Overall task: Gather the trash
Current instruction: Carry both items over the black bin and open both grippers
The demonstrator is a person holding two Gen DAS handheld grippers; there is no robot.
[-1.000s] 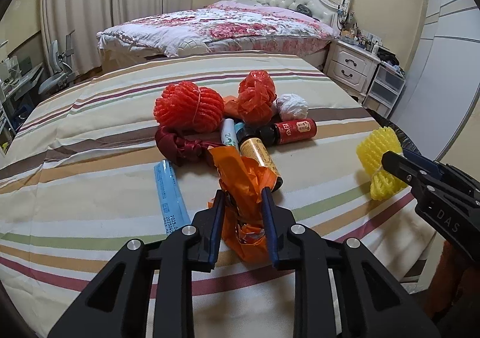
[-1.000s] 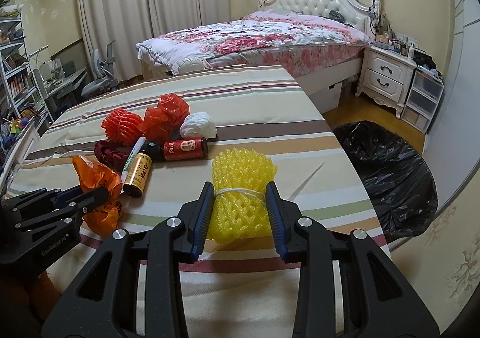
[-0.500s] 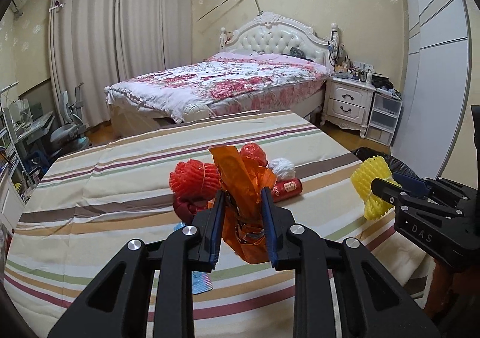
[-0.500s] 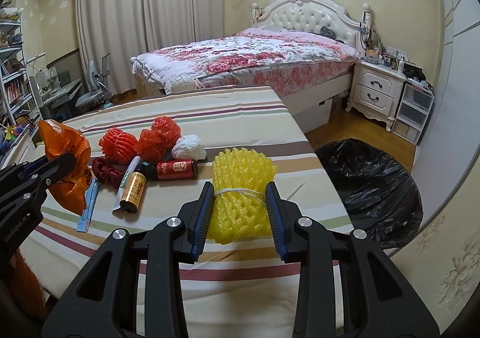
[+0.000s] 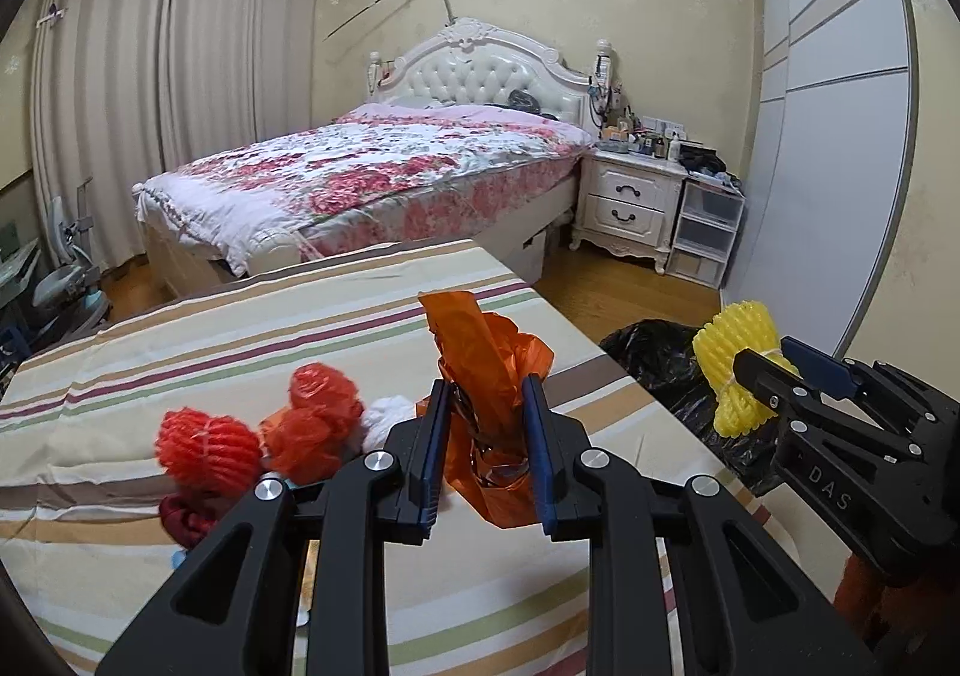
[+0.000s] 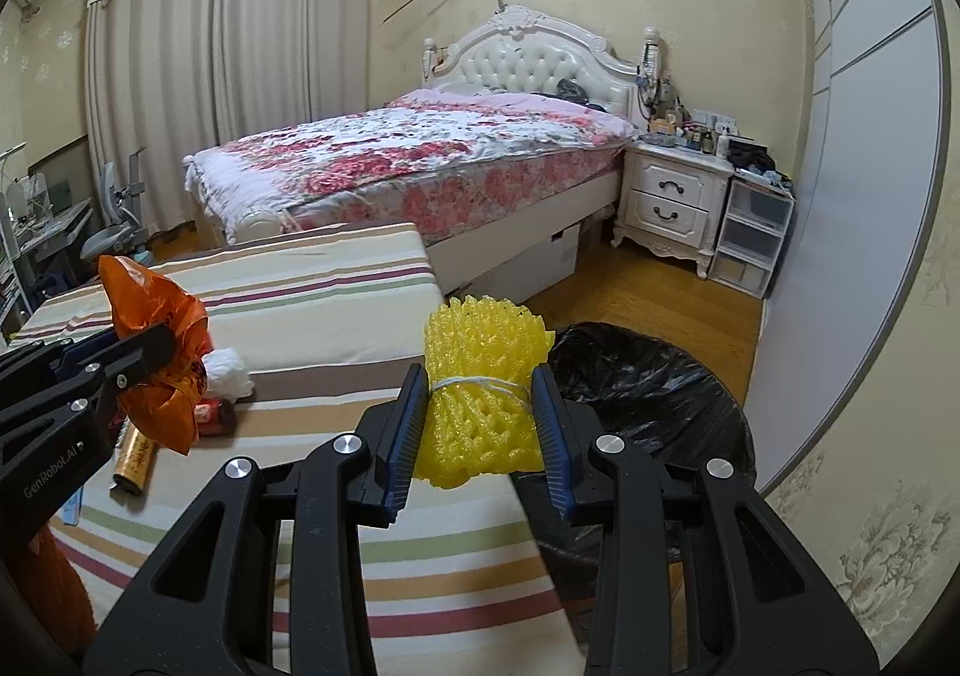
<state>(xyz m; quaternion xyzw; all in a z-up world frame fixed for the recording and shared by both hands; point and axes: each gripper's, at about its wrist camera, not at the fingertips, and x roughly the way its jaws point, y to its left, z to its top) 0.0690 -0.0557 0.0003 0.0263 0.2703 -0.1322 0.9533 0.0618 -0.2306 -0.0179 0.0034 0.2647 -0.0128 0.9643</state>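
Observation:
My left gripper (image 5: 483, 394) is shut on a crumpled orange plastic bag (image 5: 489, 376), held above the striped table (image 5: 240, 340). My right gripper (image 6: 477, 382) is shut on a yellow foam net bundle (image 6: 483, 370) tied with white string, hanging at the table's right edge beside a black trash bag (image 6: 648, 394) on the floor. In the left wrist view the right gripper (image 5: 774, 370) and yellow net (image 5: 729, 352) sit at the right, over the black bag (image 5: 654, 358). In the right wrist view the left gripper (image 6: 156, 346) with the orange bag (image 6: 150, 310) shows at the left.
Red foam nets (image 5: 207, 445), a white wad (image 6: 231, 370), a red can (image 6: 213, 415), a gold bottle (image 6: 135, 460) and a dark red bundle (image 5: 186, 517) lie on the table. Beyond are a floral bed (image 5: 384, 172), a nightstand (image 5: 630, 202), plastic drawers (image 5: 705, 232) and a wardrobe.
Both grippers have risen and swung to the right with their loads. The trash pile has slid left and down in both views, and the black bag now lies closer under the yellow net.

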